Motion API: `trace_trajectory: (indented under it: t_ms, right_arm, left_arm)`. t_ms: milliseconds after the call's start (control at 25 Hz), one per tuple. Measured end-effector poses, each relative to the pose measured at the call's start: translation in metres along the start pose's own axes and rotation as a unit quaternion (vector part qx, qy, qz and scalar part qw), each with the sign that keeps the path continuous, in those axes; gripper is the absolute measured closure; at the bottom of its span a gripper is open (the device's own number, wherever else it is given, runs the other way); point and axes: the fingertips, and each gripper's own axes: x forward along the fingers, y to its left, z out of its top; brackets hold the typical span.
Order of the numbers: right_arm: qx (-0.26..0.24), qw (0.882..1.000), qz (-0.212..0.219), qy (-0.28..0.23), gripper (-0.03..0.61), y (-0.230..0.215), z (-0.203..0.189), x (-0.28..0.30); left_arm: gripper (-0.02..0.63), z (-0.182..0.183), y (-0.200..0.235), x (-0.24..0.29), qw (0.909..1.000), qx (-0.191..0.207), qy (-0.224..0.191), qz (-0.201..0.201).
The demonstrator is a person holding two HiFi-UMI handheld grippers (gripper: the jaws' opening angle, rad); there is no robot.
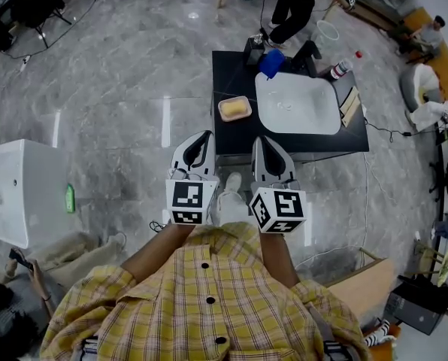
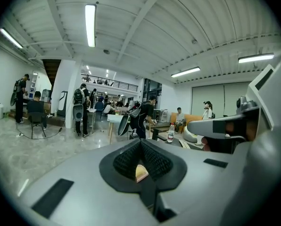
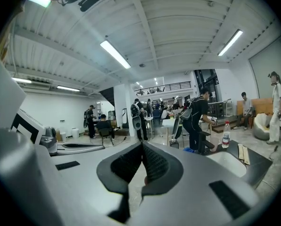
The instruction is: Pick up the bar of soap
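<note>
In the head view, the bar of soap (image 1: pixel 234 109) lay in a dish (image 1: pixel 222 104) on the black table (image 1: pixel 231 145), at twelve o'clock from the person. The left gripper (image 1: pixel 199 137) and right gripper (image 1: pixel 262 142) were held well short of it.

In the left gripper view, the jaws were pressed together on nothing.

In the right gripper view, the jaws were likewise closed and empty.

As I judged it, nothing was done yet; reaching, opening and grasping all remained.

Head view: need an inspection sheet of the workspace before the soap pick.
Surface: black table, on a grey marble floor.
Job's things: bar of soap, yellow, in a small tray at the table's left side, untouched.
Clutter: white basin, blue object, bottle, wooden strips.
Grippers: left gripper and right gripper both shut, empty, clear of the soap.
Cables: cable on the floor right of the table.
Surroundings: people nearby.
</note>
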Motion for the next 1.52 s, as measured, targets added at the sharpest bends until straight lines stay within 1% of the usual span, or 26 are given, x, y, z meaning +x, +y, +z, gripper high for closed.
trace_trajectory:
  t_ms: [280,440,640,760,880,1000,1120,1160,1280,1320,1520]
  right_arm:
    - [0.005,1.000,0.009,-0.011,0.558,-0.023,0.012,0.032]
    - [0.008,1.000,0.022,-0.006,0.558,-0.040,0.019,0.056]
    - [0.008,1.000,0.027,-0.004,0.558,-0.068,0.029,0.082]
    - [0.009,0.999,0.033,0.001,0.558,-0.082,0.029,0.099]
    - [0.012,0.999,0.040,0.009,0.558,-0.097,0.027,0.112]
    - [0.016,0.999,0.047,0.013,0.558,-0.110,0.028,0.124]
    - [0.018,0.998,0.054,0.013,0.558,-0.118,0.031,0.131]
    - [0.019,0.998,0.056,0.014,0.558,-0.121,0.032,0.133]
    - [0.022,0.998,0.058,0.016,0.558,-0.131,0.032,0.141]
    - [0.023,0.998,0.058,0.016,0.558,-0.135,0.032,0.143]
    - [0.039,0.998,0.054,0.023,0.558,-0.154,0.027,0.153]
  left_arm:
    - [0.604,0.009,-0.003,0.043,0.9998,0.014,0.010,-0.011]
    - [0.604,0.018,-0.003,0.071,0.9995,0.022,0.020,-0.011]
    - [0.604,0.023,-0.007,0.112,0.9990,0.027,0.031,-0.018]
    - [0.604,0.017,-0.007,0.137,0.9980,0.035,0.047,-0.023]
    - [0.604,0.008,-0.008,0.162,0.9954,0.056,0.071,-0.031]
    - [0.603,-0.003,-0.012,0.186,0.9912,0.084,0.095,-0.039]
    - [0.603,-0.017,-0.017,0.204,0.9865,0.097,0.120,-0.054]
    - [0.603,-0.021,-0.019,0.210,0.9841,0.108,0.128,-0.059]
    - [0.603,-0.034,-0.020,0.227,0.9726,0.162,0.153,-0.067]
    - [0.603,-0.039,-0.021,0.232,0.9688,0.174,0.162,-0.071]
    - [0.596,-0.068,-0.027,0.250,0.9504,0.200,0.213,-0.107]
